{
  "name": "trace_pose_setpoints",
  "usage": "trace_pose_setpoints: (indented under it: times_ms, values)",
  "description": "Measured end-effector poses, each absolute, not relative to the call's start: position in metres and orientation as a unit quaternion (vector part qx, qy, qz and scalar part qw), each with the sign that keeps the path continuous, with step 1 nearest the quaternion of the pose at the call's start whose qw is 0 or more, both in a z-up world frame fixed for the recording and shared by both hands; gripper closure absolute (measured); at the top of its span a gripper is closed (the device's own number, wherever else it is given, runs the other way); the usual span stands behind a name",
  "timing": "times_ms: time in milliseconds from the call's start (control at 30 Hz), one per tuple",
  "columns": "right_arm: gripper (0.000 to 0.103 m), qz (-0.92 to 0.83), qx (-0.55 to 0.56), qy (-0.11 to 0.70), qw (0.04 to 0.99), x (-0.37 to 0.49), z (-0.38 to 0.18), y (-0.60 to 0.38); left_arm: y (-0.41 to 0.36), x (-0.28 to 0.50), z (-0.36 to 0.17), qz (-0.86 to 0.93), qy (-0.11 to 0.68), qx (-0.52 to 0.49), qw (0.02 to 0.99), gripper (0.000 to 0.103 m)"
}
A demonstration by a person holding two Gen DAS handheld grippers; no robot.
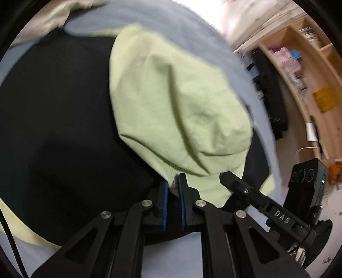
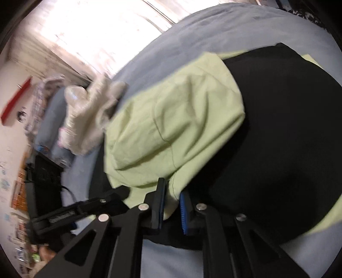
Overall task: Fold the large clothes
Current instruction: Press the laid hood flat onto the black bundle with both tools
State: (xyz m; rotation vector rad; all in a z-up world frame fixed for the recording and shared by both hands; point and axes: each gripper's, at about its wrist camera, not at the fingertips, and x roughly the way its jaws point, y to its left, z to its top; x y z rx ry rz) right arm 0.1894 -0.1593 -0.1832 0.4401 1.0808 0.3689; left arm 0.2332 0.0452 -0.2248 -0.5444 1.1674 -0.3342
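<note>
A pale green garment [image 1: 171, 102] lies bunched on a flat black cloth [image 1: 55, 128] spread over a blue bed sheet [image 1: 183, 27]. My left gripper [image 1: 172, 189] is shut on the garment's near edge, with green fabric pinched between its blue pads. In the right wrist view the same green garment [image 2: 171, 119] lies over the black cloth [image 2: 277, 139], and my right gripper [image 2: 172, 198] is shut on a fold of its near edge. Each gripper shows in the other's view: the right one [image 1: 226, 178] beside the garment, the left one [image 2: 111, 196] at its lower left corner.
A cream bundle of fabric [image 2: 89, 119] lies on the bed beyond the garment, and its edge shows again [image 1: 42, 19]. Wooden shelves [image 1: 299, 53] and a black case [image 1: 269, 96] stand beside the bed. Dark furniture [image 2: 42, 175] is on the other side.
</note>
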Motion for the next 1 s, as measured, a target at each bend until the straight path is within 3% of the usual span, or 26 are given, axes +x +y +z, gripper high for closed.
trace_pose_setpoints:
  times_ms: [133,200,333,533,767,1000]
  values:
    - [0.088,0.166,0.180,0.501,0.830,0.184,-0.182,-0.154,0.038,0.229,-0.218,-0.154,0.524,-0.222,0.808,0.091]
    - [0.085,0.156,0.164,0.502,0.835,0.179,-0.169,-0.158,0.035,0.222,-0.202,-0.135,0.508,-0.178,0.832,0.081]
    - [0.085,0.123,0.143,0.470,0.862,0.167,-0.143,-0.177,0.046,0.208,-0.170,-0.116,0.458,-0.146,0.869,0.080]
    - [0.085,0.137,0.135,0.394,0.899,0.190,-0.107,-0.176,0.054,0.241,-0.145,-0.120,0.410,-0.177,0.887,0.080]
    - [0.085,0.180,0.116,0.410,0.887,0.250,-0.123,-0.129,0.045,0.292,-0.161,-0.122,0.409,-0.209,0.879,0.080]
    - [0.089,0.123,0.058,0.463,0.876,0.258,-0.171,-0.141,0.038,0.310,-0.213,-0.083,0.477,-0.160,0.860,0.080]
